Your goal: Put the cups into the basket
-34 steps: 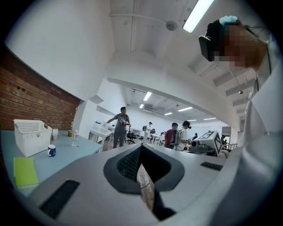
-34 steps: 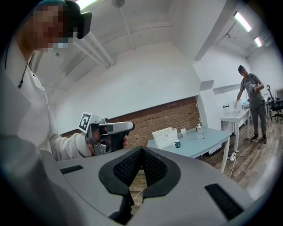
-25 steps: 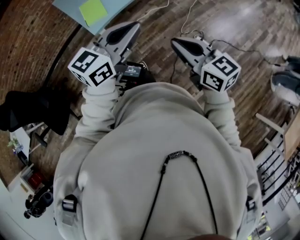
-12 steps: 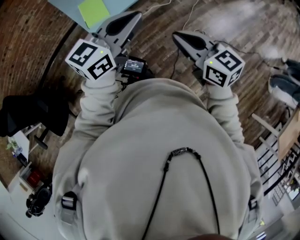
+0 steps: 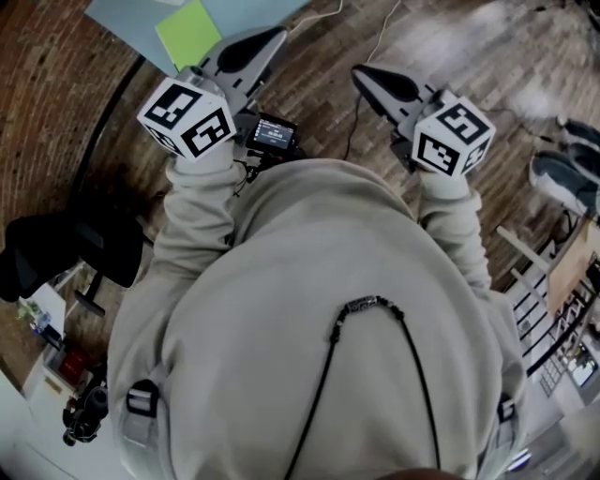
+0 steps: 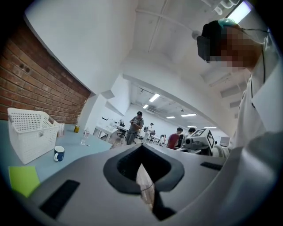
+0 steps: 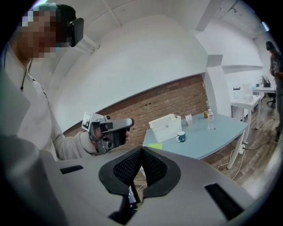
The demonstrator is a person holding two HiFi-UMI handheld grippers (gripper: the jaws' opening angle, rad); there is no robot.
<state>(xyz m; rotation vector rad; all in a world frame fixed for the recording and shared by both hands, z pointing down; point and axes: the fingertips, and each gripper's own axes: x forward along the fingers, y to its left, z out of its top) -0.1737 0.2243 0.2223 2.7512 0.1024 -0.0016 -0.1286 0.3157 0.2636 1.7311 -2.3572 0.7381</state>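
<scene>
A white lattice basket (image 6: 30, 133) stands on a light blue table (image 6: 77, 150) beside the brick wall. A dark blue cup (image 6: 59, 153) sits just right of it. The right gripper view shows the same basket (image 7: 166, 126) and cup (image 7: 181, 137) some way off. My left gripper (image 6: 140, 148) is shut and empty, held level well short of the table. My right gripper (image 7: 141, 150) is also shut with nothing in it. In the head view both grippers, left (image 5: 274, 37) and right (image 5: 362, 74), are held out before the person's chest over the wooden floor.
A green sticky note (image 6: 22, 178) lies at the table's near corner (image 5: 131, 19). A clear bottle (image 6: 84, 137) stands behind the cup. A black chair (image 5: 66, 248) is at the left. Cables (image 5: 361, 66) trail on the floor. People stand at desks (image 6: 135, 128) far off.
Both grippers have moved forward together toward the table, staying shut. The table corner and the green note now show more at the head view's top left.
</scene>
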